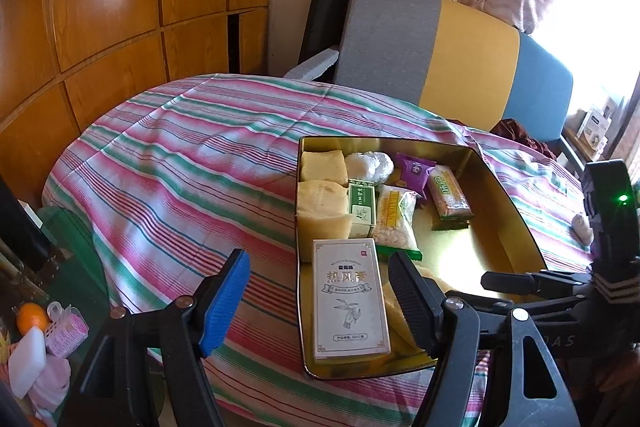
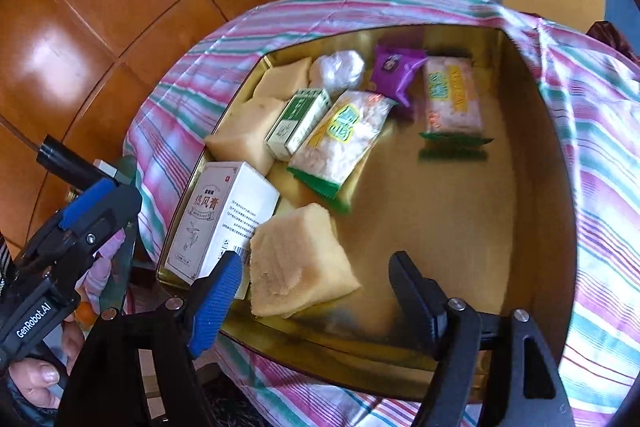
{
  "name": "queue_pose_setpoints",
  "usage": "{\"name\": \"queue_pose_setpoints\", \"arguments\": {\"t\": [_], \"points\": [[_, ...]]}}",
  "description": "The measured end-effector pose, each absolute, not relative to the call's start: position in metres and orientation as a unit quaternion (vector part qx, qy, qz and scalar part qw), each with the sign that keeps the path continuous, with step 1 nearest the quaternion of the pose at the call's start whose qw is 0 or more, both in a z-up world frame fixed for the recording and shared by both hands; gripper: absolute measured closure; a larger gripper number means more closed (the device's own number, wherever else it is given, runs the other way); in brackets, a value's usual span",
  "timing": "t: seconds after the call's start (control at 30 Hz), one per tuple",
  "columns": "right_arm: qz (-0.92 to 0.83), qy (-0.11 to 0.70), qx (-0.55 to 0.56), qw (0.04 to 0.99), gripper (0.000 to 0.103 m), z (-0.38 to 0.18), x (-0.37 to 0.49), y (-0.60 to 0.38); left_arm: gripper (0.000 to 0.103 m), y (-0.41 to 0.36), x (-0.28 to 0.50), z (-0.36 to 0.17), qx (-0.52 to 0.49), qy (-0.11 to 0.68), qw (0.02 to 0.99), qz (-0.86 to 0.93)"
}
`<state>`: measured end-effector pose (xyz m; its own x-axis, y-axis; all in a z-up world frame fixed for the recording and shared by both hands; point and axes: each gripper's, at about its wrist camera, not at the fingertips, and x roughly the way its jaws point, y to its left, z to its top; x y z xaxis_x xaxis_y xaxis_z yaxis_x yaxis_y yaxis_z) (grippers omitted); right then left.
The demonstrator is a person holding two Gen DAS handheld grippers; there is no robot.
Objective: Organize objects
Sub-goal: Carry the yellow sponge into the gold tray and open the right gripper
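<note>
A gold tin tray (image 1: 500, 211) (image 2: 480, 227) sits on the striped tablecloth. In it lie a white box (image 1: 350, 297) (image 2: 222, 219), yellow sponge blocks (image 1: 322, 169) (image 2: 298, 263), a small green box (image 1: 362, 205) (image 2: 298, 121), snack packets (image 1: 396, 223) (image 2: 340, 137), a purple packet (image 1: 414, 171) (image 2: 394, 69) and a white wrapped ball (image 1: 370, 165) (image 2: 338, 69). My left gripper (image 1: 316, 301) is open and empty, astride the white box at the tray's near left corner. My right gripper (image 2: 316, 297) is open and empty, just above a sponge block.
The striped tablecloth (image 1: 180, 167) covers the round table. A grey, yellow and blue chair (image 1: 448, 55) stands behind it. Wooden cabinet panels (image 1: 100, 7) line the left. Small items, an orange (image 1: 30, 317) among them, lie at lower left. The left gripper's body shows in the right wrist view (image 2: 60, 247).
</note>
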<state>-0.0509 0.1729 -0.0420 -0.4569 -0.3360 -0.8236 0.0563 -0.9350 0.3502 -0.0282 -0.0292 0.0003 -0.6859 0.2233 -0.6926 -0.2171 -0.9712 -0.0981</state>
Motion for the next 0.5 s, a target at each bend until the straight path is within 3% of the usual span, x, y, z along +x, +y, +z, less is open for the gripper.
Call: {"name": "queue_pose_setpoints", "arguments": {"t": [0.5], "points": [[-0.867,-0.159,0.47,0.041,0.026,-0.019,-0.017,0.237,0.029,0.003,-0.017,0.011,-0.365,0.026,0.155,0.918]]}}
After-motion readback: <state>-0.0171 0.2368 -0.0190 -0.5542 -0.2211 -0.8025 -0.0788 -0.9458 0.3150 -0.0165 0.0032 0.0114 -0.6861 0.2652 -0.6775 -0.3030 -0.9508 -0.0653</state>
